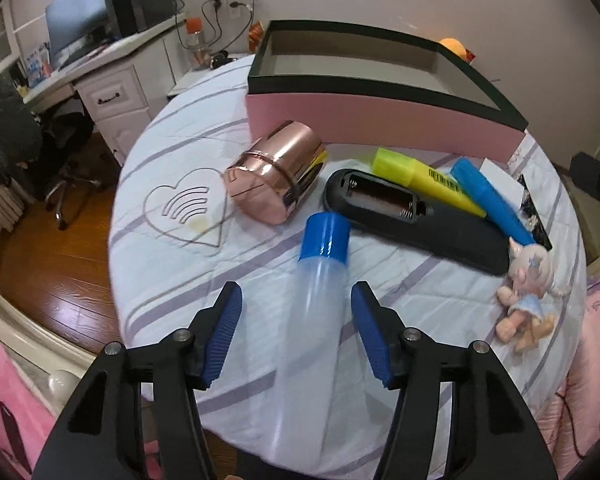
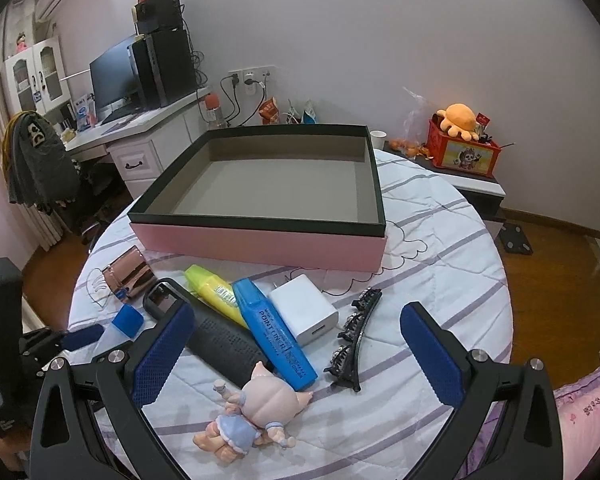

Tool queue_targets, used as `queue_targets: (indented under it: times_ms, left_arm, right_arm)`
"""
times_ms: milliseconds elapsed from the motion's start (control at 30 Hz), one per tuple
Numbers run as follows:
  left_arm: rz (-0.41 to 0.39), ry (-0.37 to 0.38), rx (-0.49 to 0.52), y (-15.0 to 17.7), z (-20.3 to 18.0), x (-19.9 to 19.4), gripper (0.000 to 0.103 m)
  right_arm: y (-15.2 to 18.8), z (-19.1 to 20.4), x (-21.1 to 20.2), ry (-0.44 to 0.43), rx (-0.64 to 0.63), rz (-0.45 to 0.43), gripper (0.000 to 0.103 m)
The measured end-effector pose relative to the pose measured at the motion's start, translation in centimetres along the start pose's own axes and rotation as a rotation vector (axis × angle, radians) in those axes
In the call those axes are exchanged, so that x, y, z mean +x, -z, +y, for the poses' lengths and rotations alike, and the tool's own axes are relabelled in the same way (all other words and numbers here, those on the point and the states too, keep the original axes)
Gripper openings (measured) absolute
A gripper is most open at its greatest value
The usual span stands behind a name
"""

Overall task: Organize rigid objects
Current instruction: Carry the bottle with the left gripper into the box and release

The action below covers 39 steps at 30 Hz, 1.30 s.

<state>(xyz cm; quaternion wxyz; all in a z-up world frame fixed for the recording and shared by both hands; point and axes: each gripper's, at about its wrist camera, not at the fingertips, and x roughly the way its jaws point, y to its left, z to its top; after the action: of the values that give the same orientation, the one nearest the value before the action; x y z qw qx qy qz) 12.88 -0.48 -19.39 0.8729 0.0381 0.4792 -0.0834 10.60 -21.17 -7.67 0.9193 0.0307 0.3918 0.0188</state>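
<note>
A clear bottle with a blue cap (image 1: 316, 300) lies on the table between the fingers of my left gripper (image 1: 296, 300). The pads stand apart from its sides, so the gripper is open. Beyond it lie a rose-gold cylinder (image 1: 276, 172), a black remote (image 1: 420, 224) with its battery bay showing, a yellow highlighter (image 1: 424, 180) and a blue highlighter (image 1: 488, 200). The pink box (image 2: 260, 244) with a dark rim is empty. My right gripper (image 2: 298, 310) hangs open over a small doll (image 2: 252, 416), with a white charger (image 2: 304, 312) and a black hair clip (image 2: 356, 336) nearby.
The round table (image 2: 440, 264) wears a white cloth with lilac stripes. A desk with a monitor (image 2: 112, 76) and a chair (image 2: 40, 160) stand at the left over wooden floor. A red box with an orange plush (image 2: 460, 148) sits on a side table at the back right.
</note>
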Motion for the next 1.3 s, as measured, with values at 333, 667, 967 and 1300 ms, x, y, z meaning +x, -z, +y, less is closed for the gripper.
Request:
queue_targets:
  times_ms: [333, 667, 967, 1300]
  left_arm:
    - [-0.025, 0.036, 0.036, 0.3, -0.3, -1.6, 0.025]
    - [-0.138, 0.08, 0.038, -4.8, -1.3, -4.7, 0.025]
    - [-0.176, 0.083, 0.049, -12.5, -2.5, -3.0, 0.025]
    - [-0.123, 0.046, 0.042, -18.9, -1.8, 2.6, 0.025]
  right_arm:
    - [0.1, 0.7, -1.1, -0.01, -0.022, -0.009, 0.103]
    - [-1.9, -0.8, -2.6, 0.016, -0.012, -0.065, 0.103]
    - [-6.9, -2.0, -1.2, 0.014, -0.024, -0.129, 0.103]
    - [-10.6, -2.1, 3.3, -0.004, -0.045, -0.132, 0.103]
